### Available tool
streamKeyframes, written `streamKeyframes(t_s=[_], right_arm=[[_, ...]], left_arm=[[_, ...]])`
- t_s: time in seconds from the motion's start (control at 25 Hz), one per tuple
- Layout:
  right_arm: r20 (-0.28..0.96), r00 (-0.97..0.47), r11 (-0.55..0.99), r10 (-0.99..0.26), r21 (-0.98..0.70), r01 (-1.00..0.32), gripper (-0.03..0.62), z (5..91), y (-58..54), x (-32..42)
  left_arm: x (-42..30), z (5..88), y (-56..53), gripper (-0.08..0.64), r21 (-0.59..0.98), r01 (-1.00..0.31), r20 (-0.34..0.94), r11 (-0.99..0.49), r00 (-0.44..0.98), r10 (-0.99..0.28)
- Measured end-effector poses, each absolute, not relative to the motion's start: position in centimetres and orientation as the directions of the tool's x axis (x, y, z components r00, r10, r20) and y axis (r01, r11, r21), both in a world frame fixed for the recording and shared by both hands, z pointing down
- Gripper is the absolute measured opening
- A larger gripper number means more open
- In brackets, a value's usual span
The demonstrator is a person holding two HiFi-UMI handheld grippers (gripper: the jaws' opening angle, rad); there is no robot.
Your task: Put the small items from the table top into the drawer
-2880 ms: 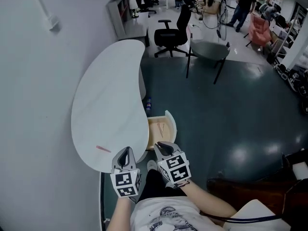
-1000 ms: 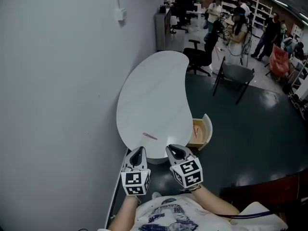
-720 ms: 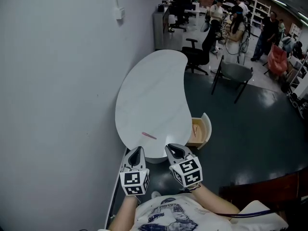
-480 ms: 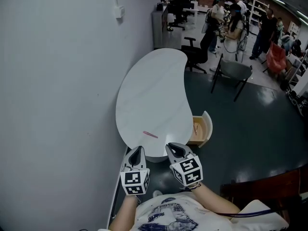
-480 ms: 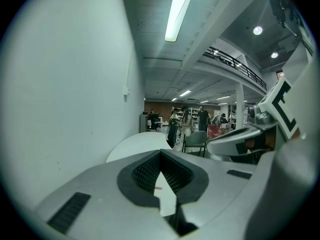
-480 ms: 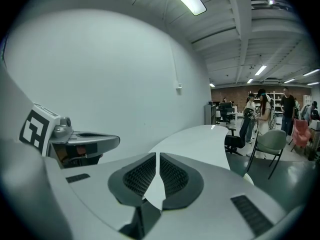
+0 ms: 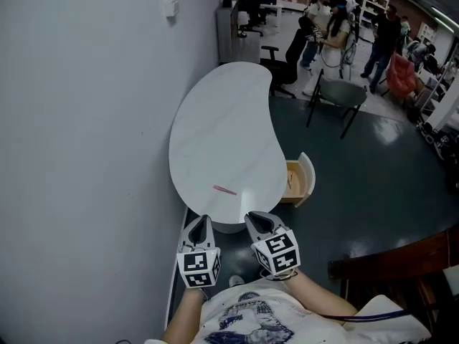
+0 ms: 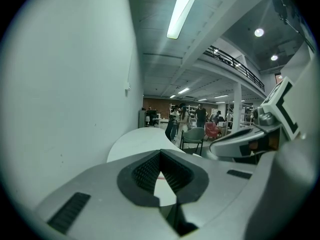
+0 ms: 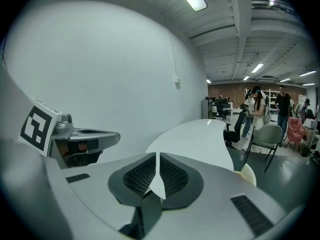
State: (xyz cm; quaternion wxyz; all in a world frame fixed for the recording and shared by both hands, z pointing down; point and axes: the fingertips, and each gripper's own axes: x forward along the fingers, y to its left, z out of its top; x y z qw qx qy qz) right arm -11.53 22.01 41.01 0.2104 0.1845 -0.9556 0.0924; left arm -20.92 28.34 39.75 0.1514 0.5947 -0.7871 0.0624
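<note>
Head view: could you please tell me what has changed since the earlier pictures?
The person shifted sideways: the pink item, earlier beside the left tool, now lies ahead between it and the right tool, the open drawer off right. Nothing grasped or released; item stays on the table, tools closed, empty.

Your left tool (image 7: 200, 228) and right tool (image 7: 257, 221) are side by side, near the close end of the white table (image 7: 215, 120). A thin pink stick (image 7: 224, 189) lies on the table near that end. The drawer (image 7: 301, 180) on the table's right side is open. People (image 7: 337, 21) and chairs (image 7: 336, 95) are far off.
</note>
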Motion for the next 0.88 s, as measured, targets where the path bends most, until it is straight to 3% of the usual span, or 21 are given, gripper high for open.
streamKeyframes(t_s=[0.88], right_arm=[[0.567, -0.806, 0.963, -0.169, -0.080, -0.258, 0.041, 47.0, 17.0, -19.8]], left_arm=[[-28.6, 44.3, 25.7, 0.023, 0.110, -0.892, 0.384, 0.438, -0.368, -0.847]])
